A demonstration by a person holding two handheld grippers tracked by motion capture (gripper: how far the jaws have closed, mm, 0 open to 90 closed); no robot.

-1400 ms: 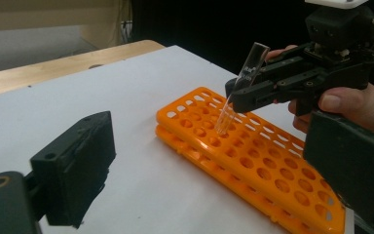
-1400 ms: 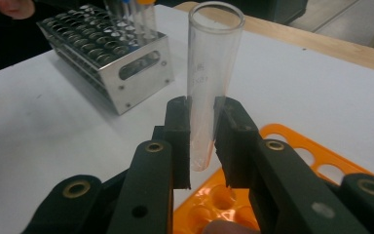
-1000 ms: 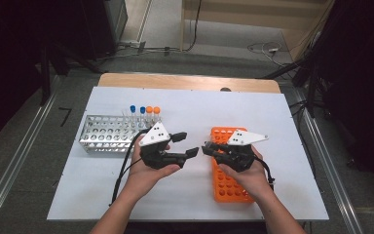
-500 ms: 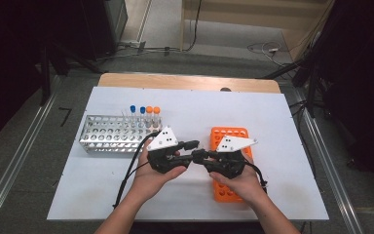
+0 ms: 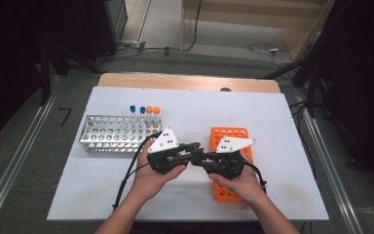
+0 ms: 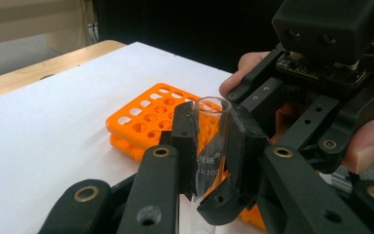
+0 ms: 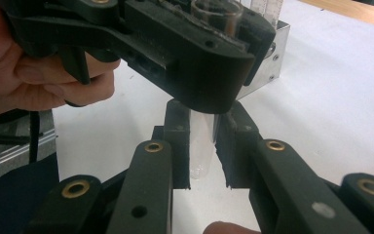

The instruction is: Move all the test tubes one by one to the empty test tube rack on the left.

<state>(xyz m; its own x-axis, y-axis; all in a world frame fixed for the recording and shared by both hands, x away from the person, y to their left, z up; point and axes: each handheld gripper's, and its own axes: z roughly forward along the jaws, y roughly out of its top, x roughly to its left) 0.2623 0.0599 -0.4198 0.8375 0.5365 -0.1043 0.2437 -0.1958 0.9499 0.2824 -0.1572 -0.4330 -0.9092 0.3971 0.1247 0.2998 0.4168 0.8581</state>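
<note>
Faint white print is showing on the wall of the clear glass test tube (image 6: pixel 213 146) in the left gripper view; the characters "X100" are reading legibly there, with a blurred line of smaller marks sitting just above them. No other lettering is coming through clearly.

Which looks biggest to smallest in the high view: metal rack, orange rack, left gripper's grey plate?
1. metal rack, largest.
2. orange rack, though partly hidden by the hand, so unsure.
3. grey plate, smallest, though nearer the camera.
</note>
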